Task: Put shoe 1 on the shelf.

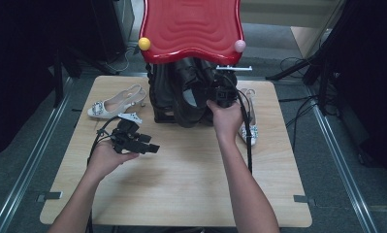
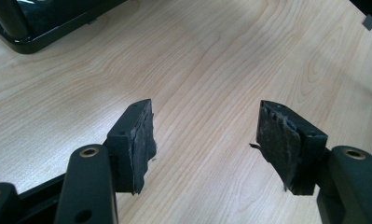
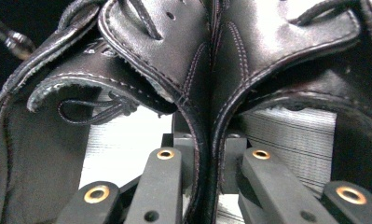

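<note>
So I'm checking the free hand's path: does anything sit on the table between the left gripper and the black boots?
Nothing visible does. The left gripper hangs open over bare wood of the table, and only bare wood lies between it and the black boots. The right gripper is already shut on the boots' inner edges.

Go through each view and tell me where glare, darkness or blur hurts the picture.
High view: the table is evenly lit, its surroundings fall nearly black, and the red chair seat shows glossy highlights. Left gripper view: sharp wood grain, soft sheen at upper right. Right gripper view: the black boots sit very close, and the bright patch behind them is blown out white.
</note>
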A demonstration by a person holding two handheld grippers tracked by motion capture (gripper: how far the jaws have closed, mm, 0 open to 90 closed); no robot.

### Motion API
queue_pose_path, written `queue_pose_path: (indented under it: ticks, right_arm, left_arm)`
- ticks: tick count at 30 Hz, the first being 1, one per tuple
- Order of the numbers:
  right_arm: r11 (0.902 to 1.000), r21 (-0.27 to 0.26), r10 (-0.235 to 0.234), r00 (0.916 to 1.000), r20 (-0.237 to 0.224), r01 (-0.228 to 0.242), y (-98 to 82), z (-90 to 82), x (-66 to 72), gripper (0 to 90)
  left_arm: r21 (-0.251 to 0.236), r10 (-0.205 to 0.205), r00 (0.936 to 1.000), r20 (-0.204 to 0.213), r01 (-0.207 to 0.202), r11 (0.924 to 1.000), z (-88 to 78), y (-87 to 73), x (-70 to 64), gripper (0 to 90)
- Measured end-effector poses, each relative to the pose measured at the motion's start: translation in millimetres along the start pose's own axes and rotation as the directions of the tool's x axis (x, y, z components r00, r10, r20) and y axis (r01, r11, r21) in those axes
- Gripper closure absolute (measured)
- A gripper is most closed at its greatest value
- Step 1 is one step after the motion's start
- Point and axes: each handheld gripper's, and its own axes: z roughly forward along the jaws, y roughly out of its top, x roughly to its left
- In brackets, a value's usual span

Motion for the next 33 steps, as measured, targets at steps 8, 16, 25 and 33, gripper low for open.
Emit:
queue_pose_path:
  ticks: [8, 16, 25, 33]
  right_arm:
    - [0.9988, -0.028, 0.04, 0.9986, 0.033, -0.04, 0.0, 20.9, 10.2, 82.8]
    - [0.9968, -0.054, 0.064, 0.9945, 0.083, -0.059, 8.1, 31.0, 18.7, 82.5]
    - [0.9987, -0.046, 0.027, 0.9892, 0.144, -0.021, 5.8, 41.4, 31.6, 78.1]
    - [0.9994, -0.035, 0.007, 0.9966, 0.082, -0.004, 4.6, 43.3, 30.9, 66.3]
  left_arm:
    - [-0.001, -0.006, 1.0, 0.004, 0.006, 1.0, 1.4, -1.4, 0.9, 37.0]
    - [-0.011, -0.008, 0.9999, 0.009, 0.008, 0.9999, -0.6, -1.4, 2.1, 37.0]
    - [-0.011, -0.009, 0.9999, 0.012, 0.009, 0.9999, 0.5, -1.3, 1.3, 37.0]
    - [-0.013, -0.017, 0.9998, 0.009, 0.017, 0.9998, -0.8, -1.6, 3.6, 37.0]
